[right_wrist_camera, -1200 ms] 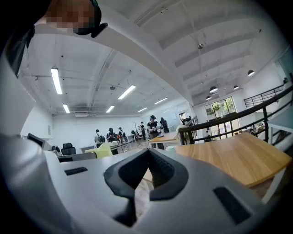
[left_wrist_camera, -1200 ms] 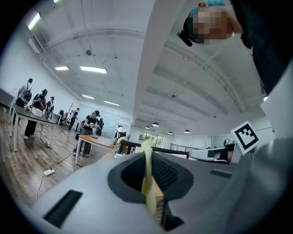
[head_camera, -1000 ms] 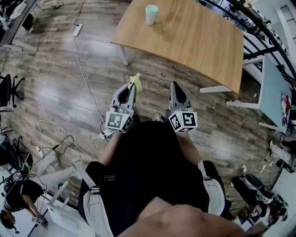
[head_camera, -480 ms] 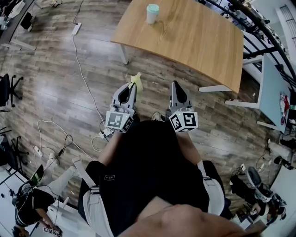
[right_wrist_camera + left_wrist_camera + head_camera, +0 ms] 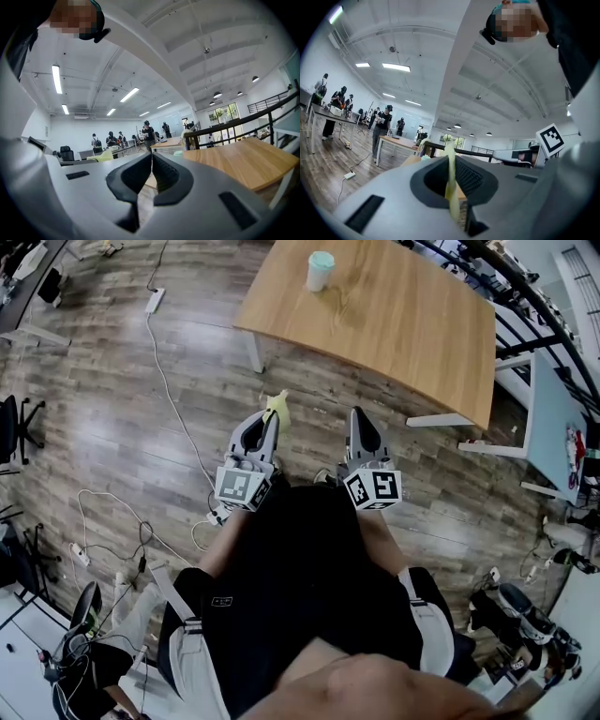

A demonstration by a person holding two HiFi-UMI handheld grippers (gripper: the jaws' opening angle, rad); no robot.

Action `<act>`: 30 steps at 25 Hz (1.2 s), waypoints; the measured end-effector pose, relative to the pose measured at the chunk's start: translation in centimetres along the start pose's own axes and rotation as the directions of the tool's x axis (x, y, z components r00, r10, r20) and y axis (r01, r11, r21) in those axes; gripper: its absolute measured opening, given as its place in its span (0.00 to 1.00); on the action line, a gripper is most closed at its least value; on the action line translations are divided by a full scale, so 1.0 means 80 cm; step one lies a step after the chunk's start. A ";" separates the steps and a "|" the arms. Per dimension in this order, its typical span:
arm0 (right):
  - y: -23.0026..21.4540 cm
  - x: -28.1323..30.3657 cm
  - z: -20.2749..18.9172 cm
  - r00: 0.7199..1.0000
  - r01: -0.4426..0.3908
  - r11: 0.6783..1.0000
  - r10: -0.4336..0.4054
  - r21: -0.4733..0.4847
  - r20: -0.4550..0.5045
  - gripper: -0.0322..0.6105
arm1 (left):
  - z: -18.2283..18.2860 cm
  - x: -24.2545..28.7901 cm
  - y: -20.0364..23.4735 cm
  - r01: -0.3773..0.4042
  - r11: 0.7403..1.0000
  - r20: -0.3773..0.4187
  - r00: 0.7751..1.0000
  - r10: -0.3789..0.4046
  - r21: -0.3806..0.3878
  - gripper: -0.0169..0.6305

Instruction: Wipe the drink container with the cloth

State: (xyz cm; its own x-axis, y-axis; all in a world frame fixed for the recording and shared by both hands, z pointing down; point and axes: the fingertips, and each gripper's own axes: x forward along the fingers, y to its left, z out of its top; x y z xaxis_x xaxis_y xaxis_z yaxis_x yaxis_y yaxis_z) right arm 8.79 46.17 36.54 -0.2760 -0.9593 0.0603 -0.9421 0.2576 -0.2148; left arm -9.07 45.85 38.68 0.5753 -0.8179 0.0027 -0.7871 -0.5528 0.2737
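Off to the left of your left claw (image 5: 271,420), a white cable (image 5: 168,381) trails across the wooden floor (image 5: 103,418) to a power strip (image 5: 154,302). The left claw is held low in front of your body, its jaws pinching a yellow cloth (image 5: 277,406). Your left gripper view shows that cloth as a thin strip standing upright between the pads, with its top poking out past the tips. Well ahead of both claws, roughly in line with the gap between them, the drink container (image 5: 320,271) stands upright near the left edge of the wooden worktop (image 5: 412,324). It is a pale cup with a teal lid, and it is well apart from the cloth. Your right claw (image 5: 361,420) sits just beside the left one, level with it and pointing the same way, toward the worktop. Its jaws are pressed together with nothing between them, as the right gripper view shows. Both claws hang above the floor, short of the worktop's near edge.
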 end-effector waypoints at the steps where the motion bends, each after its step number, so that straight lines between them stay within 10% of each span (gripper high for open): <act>1: 0.004 0.001 -0.003 1.000 0.007 1.000 -0.007 0.002 0.000 0.10 | 0.001 -0.004 0.006 0.006 1.000 0.000 1.000 -0.006 -0.001 0.08; 30: -0.067 0.181 0.003 0.997 -0.064 0.998 0.064 0.002 -0.033 0.10 | 0.008 0.161 0.081 0.009 1.000 -0.014 1.000 -0.009 -0.025 0.08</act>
State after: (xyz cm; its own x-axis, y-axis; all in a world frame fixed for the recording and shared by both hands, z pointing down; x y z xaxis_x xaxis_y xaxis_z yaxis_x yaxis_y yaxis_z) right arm 9.93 30.88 38.31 -0.3416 -0.9365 0.0788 -0.9222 0.3179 -0.2200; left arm -6.91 31.65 39.86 0.5855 -0.8106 0.0138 -0.7763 -0.5556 0.2978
